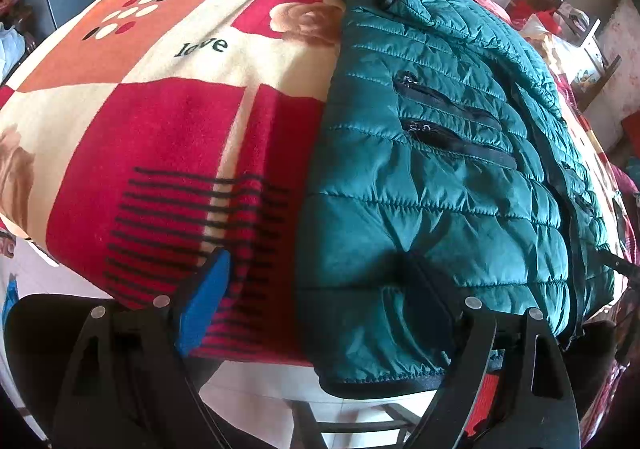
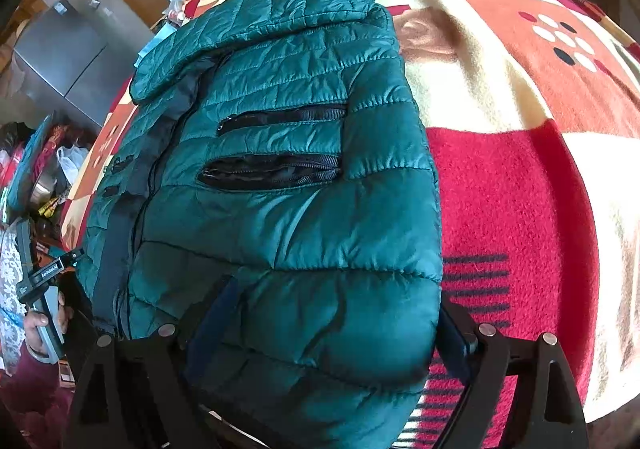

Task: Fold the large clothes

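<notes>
Teal jacket [image 1: 448,185] folded lengthwise on the blanket [image 1: 160,121], two pocket zips [image 2: 276,153] facing up. Left gripper [image 1: 320,301] spread wide, straddling the near hem. Right gripper [image 2: 332,313] likewise spread, the jacket's near end bulging between its fingers [image 2: 456,341].

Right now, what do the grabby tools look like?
Each tool is black plastic with two angular fingers, cut-out slots and round silver bolts. The left tool has bright blue pads; the right tool has darker blue pads.
</notes>
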`<state>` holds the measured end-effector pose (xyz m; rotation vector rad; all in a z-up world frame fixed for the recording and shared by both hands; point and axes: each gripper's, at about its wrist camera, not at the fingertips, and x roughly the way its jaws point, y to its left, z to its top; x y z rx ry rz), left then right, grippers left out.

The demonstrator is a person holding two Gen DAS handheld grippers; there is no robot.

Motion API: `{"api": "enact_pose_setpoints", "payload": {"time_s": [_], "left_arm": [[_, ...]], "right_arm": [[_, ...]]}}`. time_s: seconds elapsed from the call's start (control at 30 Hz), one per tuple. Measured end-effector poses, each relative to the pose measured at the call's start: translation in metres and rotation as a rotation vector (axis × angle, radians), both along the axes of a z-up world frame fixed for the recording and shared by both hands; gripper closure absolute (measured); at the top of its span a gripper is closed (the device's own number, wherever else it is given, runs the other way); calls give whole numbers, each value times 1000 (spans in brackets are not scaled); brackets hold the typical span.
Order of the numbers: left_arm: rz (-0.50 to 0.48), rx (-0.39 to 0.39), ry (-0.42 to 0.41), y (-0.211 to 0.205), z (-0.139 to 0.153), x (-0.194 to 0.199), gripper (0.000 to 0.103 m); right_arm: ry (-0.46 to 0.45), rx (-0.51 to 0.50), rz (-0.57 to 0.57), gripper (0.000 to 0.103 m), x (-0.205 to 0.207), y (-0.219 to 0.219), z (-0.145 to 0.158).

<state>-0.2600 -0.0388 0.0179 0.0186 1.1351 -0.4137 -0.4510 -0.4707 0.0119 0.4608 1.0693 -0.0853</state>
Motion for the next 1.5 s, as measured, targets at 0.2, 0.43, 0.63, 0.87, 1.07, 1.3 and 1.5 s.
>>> {"api": "enact_pose_setpoints", "payload": {"time_s": [0.2,0.43,0.63,0.87,1.07,1.3,1.5], "left_arm": [[4,-6,9,1,0,0,16],[-17,-25,34,-3,1,-2,11],[-41,-42,37,-5,1,-4,11],[-43,-16,25,-13,-1,-6,7],[-129,-37,33,-22,3,-13,31],[-120,-61,8,-18,18,-12,78],[-150,-95,-46,-18,44,-13,84]], "right_arm": [[-11,-1,7,13,-1,1,0],[-30,5,-4,9,0,3,-1],[-58,29,57,9,-1,9,5],[-65,39,65,9,-1,12,-1],[-96,34,80,44,-5,14,2],[-143,72,60,69,-13,2,11],[-233,123,54,75,-17,-5,38]]}}
